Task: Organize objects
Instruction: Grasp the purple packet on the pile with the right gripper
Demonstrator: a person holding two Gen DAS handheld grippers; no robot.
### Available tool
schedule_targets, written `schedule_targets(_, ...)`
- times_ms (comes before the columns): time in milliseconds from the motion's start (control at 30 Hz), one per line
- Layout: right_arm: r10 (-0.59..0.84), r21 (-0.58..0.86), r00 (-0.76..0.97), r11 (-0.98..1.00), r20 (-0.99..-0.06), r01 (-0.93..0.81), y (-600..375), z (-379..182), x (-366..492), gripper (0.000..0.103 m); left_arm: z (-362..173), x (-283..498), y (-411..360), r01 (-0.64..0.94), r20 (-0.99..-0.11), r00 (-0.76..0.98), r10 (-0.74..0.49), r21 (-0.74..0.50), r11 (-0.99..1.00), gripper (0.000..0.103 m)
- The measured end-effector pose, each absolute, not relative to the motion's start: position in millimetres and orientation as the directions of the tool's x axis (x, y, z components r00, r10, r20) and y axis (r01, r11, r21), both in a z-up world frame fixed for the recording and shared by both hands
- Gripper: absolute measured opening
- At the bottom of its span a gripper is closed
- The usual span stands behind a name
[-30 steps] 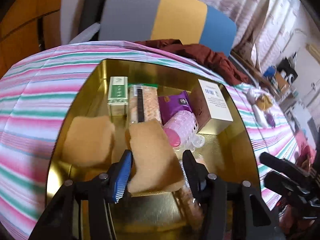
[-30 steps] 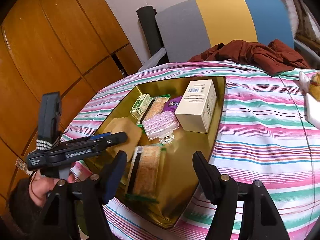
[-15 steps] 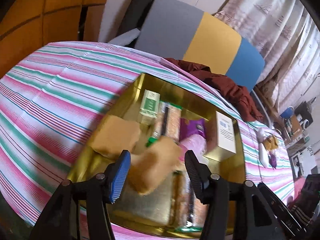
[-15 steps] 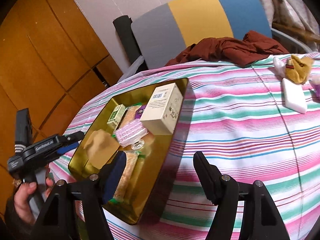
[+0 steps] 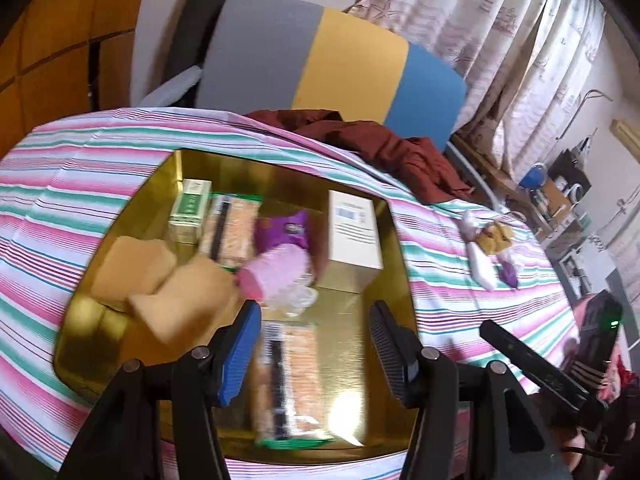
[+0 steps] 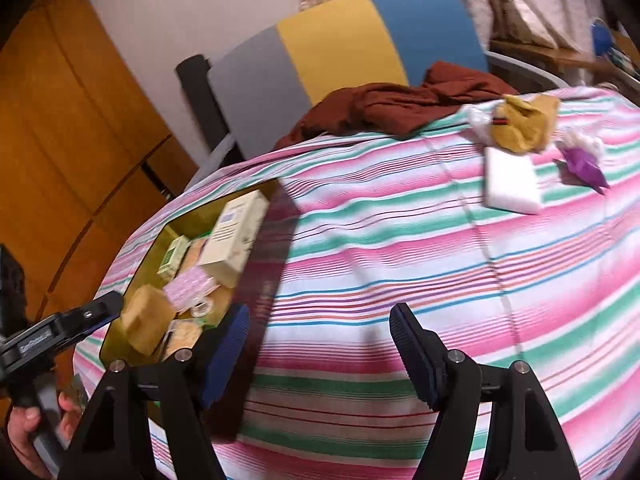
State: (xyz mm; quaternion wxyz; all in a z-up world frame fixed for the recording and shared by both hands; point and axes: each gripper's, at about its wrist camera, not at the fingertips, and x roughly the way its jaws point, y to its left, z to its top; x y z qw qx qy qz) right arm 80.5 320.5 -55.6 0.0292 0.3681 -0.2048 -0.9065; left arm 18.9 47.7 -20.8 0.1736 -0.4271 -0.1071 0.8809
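A gold tray (image 5: 280,172) on the striped cloth holds two tan sponges (image 5: 132,264) (image 5: 188,300), a green box (image 5: 190,210), two cracker packs (image 5: 234,224) (image 5: 288,380), a purple packet (image 5: 284,230), a pink plastic case (image 5: 276,272) and a white box (image 5: 354,232). My left gripper (image 5: 314,320) hangs open above the tray's near half with nothing between its fingers. My right gripper (image 6: 320,314) is over bare cloth to the right of the tray (image 6: 168,228). Its jaws are opening and hold nothing.
A white block (image 6: 512,184), a mustard-yellow soft thing (image 6: 520,124) and a purple wrapper (image 6: 584,164) lie on the cloth at the far right. A maroon garment (image 6: 400,104) is draped at the table's back edge before a grey, yellow and blue chair (image 6: 340,40).
The left gripper let go of the tan sponge, which now lies in the tray, and drew back and up. The right gripper swung right, off the tray and over the cloth, its jaws widening.
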Motion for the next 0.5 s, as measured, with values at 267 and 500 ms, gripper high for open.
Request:
schedule_targets(267,-0.097,0.367,-0.732,-0.904,-0.674,-0.218,379.5,-66.7,87.4,0.073,-21.1,28.0,94.2,-0.295,-0.729,-0.523,0.441,-0.331,-0.896,0.057)
schedule_targets(500,-0.015,0.329,-0.724,-0.897,-0.69,-0.295,434.5,-76.7,90.1,0.074,-24.1,38.0,149.8,-0.396,-0.752,-0.447,0.485,-0.32,-0.861,0.057)
